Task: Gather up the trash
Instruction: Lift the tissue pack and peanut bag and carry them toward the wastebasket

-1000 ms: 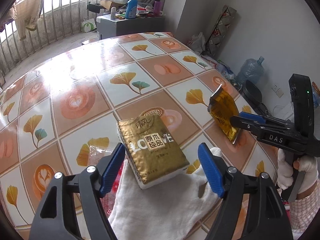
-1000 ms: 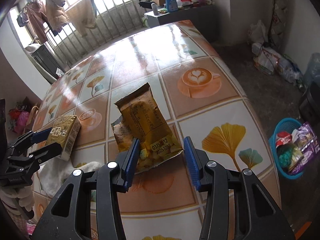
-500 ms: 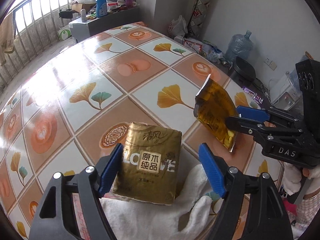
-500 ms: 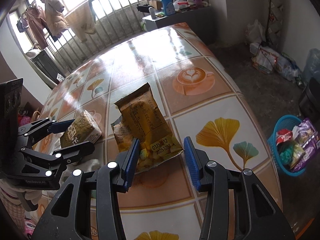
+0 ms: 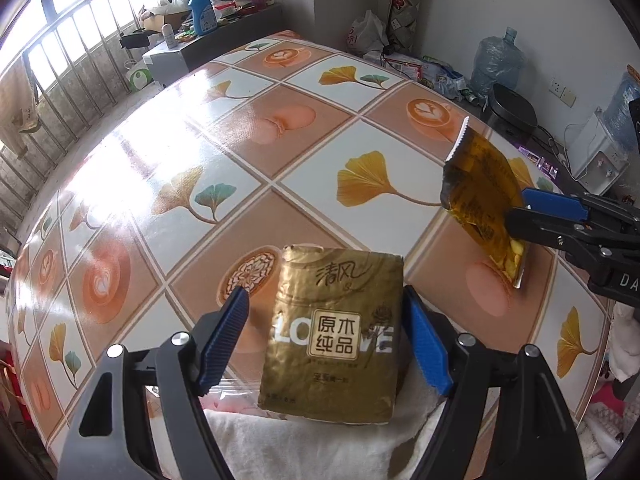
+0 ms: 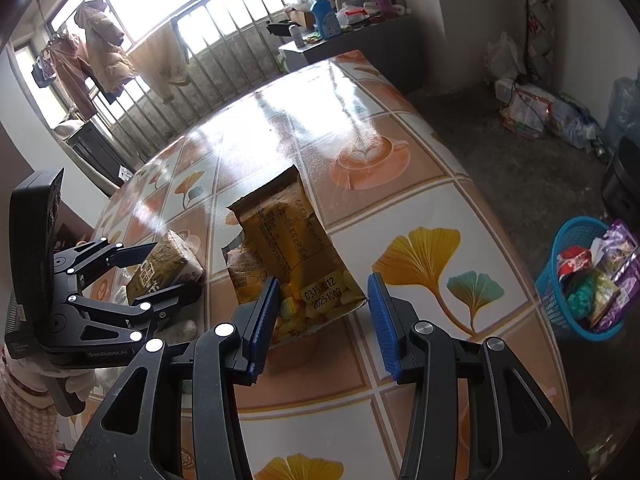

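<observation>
A gold tissue pack (image 5: 340, 360) lies tilted on the far edge of a white towel (image 5: 320, 452). It sits between the fingers of my left gripper (image 5: 324, 294), which is open. A strip of table shows between the left pad and the pack, while the right pad stands close against its edge. My right gripper (image 6: 323, 280) is shut on the lower end of a torn gold snack bag (image 6: 288, 232) and holds it slanted up over the table. The left wrist view shows this bag (image 5: 480, 184) clamped from the side. In the right wrist view my left gripper (image 6: 174, 266) brackets the pack (image 6: 160, 276).
The patterned table (image 5: 280, 100) stretches ahead toward a cabinet (image 5: 180, 52) with bottles. A clear plastic wrapper (image 5: 236, 384) lies beside the towel. On the floor right of the table stands a blue basket (image 6: 576, 280) of wrappers. A black bin (image 5: 512, 116) and water jugs stand by the wall.
My left gripper has moved forward and rolled, so the tissue pack now sits squarer and deeper between its fingers. The pack has turned on the towel. The right gripper and snack bag stayed put.
</observation>
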Available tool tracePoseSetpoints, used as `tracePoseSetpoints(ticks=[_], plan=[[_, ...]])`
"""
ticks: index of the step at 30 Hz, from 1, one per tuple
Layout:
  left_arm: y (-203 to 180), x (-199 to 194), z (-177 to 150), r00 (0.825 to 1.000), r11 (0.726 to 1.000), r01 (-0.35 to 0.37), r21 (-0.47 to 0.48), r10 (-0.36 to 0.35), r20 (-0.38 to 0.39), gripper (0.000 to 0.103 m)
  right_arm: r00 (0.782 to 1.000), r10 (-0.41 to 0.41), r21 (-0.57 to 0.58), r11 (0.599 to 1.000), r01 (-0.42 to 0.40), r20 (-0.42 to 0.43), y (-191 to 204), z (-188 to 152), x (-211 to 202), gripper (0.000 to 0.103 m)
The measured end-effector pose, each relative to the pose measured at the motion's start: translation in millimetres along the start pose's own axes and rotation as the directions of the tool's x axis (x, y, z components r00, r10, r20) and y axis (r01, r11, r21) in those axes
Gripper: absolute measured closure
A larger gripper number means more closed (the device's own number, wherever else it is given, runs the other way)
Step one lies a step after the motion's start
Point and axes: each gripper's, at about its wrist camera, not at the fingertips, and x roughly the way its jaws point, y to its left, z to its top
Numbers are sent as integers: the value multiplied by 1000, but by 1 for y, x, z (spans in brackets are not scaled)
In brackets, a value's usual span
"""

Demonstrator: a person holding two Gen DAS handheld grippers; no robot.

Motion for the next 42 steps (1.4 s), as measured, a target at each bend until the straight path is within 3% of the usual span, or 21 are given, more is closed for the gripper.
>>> tracePoseSetpoints(ticks=[4,7,16,18,23,30,33,37,42], plan=[[0,2,5,1000,1000,-5,-20,5,3,36,1000,26,12,1000,-26,6,-4,0,-1,61],[-2,2,10,1000,1000,-1,-28,1,13,50,999,43,19,999,-43,12,-7,1,-1,61],[-14,-7,28,992,998,48,-51,-41,119,50,997,70,29,997,-70,21,-12,1,-2,61],[-19,-1,29,996,999,42,-32,-39,85,50,997,73,30,997,-74,22,-13,1,-2,61],[-25,7,24,999,999,39,-10,-39,24,34,996,81,30,996,-82,25,-14,1,-2,61],[-23,9,19,1000,1000,24,-6,-24,-6,33,995,95,35,995,-95,25,-17,3,-2,62],[-24,8,18,1000,1000,25,-5,-25,-3,37,995,100,41,994,-101,26,-20,4,-2,63],[-24,6,20,1000,1000,26,-5,-26,-4,51,993,114,55,992,-115,25,-23,6,-4,64],[-19,-5,22,999,999,33,-29,-33,22,51,992,125,76,989,-128,35,-29,8,-9,64]])
